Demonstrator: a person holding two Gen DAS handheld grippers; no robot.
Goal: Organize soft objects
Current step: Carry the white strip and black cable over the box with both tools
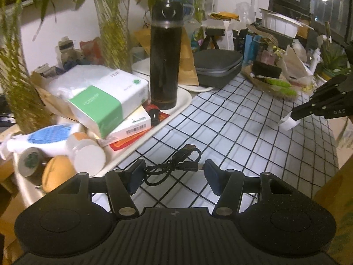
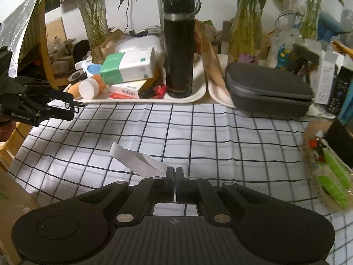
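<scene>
A coiled black USB cable [image 1: 176, 165] spans the gap between the blue pads of my left gripper [image 1: 174, 170], which is shut on it and holds it above the checked tablecloth [image 1: 231, 137]. In the right wrist view that gripper [image 2: 72, 107] sits at the left edge with a bit of the cable [image 2: 76, 108] between its tips. My right gripper [image 2: 175, 172] is shut on one end of a white fabric strip [image 2: 136, 161], which sticks out to the left over the cloth. From the left wrist view the right gripper [image 1: 293, 114] shows at the right edge with the strip [image 1: 288, 123] curled below its tip.
A cream tray [image 2: 198, 95] at the back holds a tall black flask [image 2: 179, 50], tissue packs [image 2: 130, 66], boxes and a bottle [image 2: 89, 89]. A grey zip case [image 2: 267, 88] lies to its right. A basket with green packets [image 2: 333, 183] is at the right. Glass vases with plants line the wall.
</scene>
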